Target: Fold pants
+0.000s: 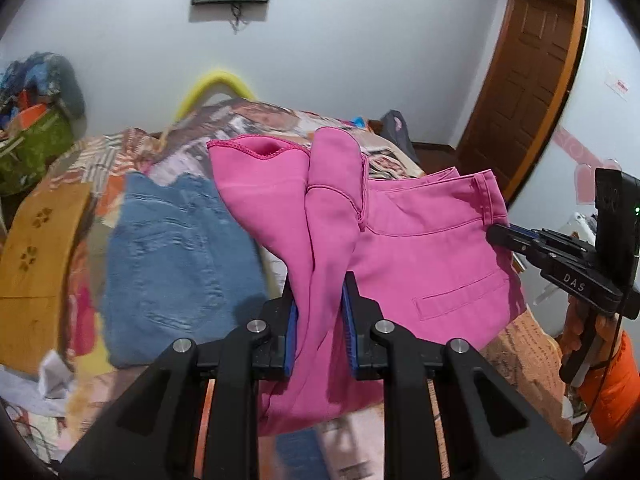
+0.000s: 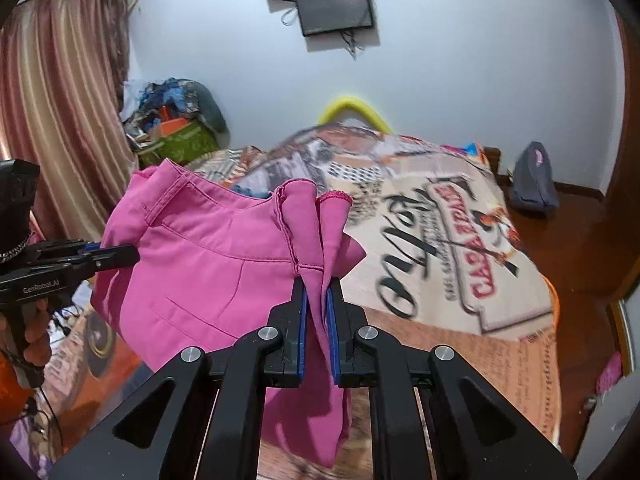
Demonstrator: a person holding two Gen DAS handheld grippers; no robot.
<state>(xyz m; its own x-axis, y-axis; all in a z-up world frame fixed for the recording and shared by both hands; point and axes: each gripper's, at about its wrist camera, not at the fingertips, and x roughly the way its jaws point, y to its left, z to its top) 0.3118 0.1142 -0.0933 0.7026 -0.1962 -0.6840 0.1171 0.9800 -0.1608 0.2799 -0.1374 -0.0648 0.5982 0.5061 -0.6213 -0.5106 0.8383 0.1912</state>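
Fingers of the left gripper (image 1: pixel 320 308) clamp a bunched fold of the pink pants (image 1: pixel 420 248); the right gripper (image 2: pixel 316 308) pinches another edge. Pants hang between them above the printed bedspread (image 2: pixel 440 264), beside folded jeans (image 1: pixel 176 256).

Ahead of the fingers a bed (image 2: pixel 460 240) lies under a printed blanket with large black lettering. Folded blue jeans (image 1: pixel 176 264) rest on it, left of the left fingers. Beyond the bed a yellow curved bar (image 2: pixel 356 108) rises against the white wall, where a dark screen (image 2: pixel 336 8) hangs with loose cables. Far left of the right fingers hangs a striped curtain (image 2: pixel 60 100), next to it a heap of bags and clothes (image 2: pixel 176 124). A grey bag (image 2: pixel 534 182) sits on the wooden floor to the right, and a brown door (image 1: pixel 528 80) stands beyond the left fingers, to their right
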